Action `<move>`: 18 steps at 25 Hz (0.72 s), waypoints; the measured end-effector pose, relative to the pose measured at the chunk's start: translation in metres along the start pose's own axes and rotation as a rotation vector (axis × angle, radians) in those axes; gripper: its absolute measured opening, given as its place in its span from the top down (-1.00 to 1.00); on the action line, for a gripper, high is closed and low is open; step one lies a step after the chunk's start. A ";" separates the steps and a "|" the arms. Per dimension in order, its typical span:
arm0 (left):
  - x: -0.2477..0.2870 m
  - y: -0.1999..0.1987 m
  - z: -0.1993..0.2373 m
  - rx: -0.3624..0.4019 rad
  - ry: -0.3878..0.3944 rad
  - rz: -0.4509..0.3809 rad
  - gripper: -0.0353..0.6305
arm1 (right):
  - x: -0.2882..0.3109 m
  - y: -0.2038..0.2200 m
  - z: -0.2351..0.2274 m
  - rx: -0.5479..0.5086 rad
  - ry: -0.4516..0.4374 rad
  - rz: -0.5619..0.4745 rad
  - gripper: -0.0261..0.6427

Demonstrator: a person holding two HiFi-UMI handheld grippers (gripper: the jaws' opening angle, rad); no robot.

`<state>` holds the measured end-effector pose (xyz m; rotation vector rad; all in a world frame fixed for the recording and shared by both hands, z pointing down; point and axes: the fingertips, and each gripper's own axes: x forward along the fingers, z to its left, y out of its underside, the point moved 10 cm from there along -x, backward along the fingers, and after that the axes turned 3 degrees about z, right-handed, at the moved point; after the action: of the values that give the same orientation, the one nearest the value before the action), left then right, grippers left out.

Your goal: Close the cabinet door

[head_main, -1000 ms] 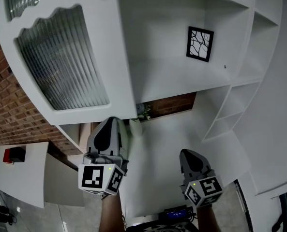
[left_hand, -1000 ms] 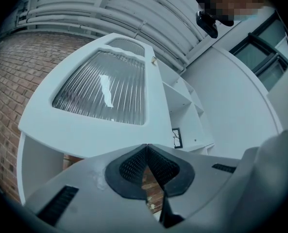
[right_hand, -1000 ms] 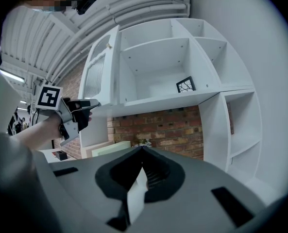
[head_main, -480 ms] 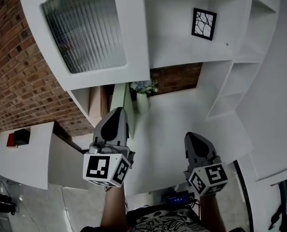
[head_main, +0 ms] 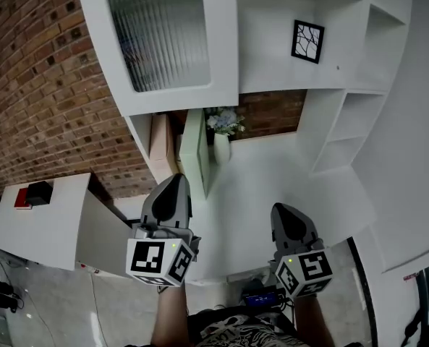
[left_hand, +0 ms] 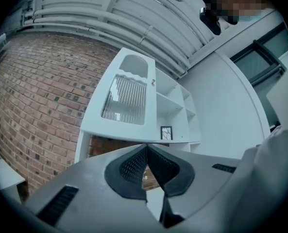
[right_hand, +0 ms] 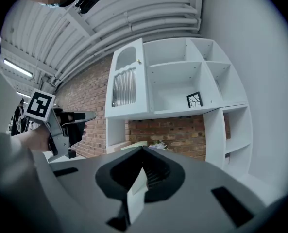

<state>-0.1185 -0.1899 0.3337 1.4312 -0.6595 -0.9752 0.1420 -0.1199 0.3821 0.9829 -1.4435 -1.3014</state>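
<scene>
The white cabinet door with ribbed glass sits at the upper left of the shelf unit. In the right gripper view the door looks flush with the cabinet front, covering the left compartment. Its small knob shows on the right edge. Both grippers hang well below and away from the door. My left gripper is shut with nothing in it, its pads meeting. My right gripper is also shut and empty. Neither touches the cabinet.
Open white shelves stand right of the door, one holding a framed black-and-white picture. A vase of flowers and a pale green board stand on the white counter. Brick wall at left; a white table carries a red-and-black object.
In the head view the cabinet and its door have shrunk and slid up and to the right, as if seen from farther back. Both grippers stay low and shut.
</scene>
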 end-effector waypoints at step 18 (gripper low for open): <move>-0.032 0.011 0.003 0.007 -0.018 0.051 0.85 | -0.015 -0.001 0.020 -0.011 0.012 -0.020 0.92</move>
<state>-0.1344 -0.1654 0.3505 1.4068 -0.7101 -0.9473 0.1268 -0.1004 0.3795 0.9988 -1.4198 -1.3144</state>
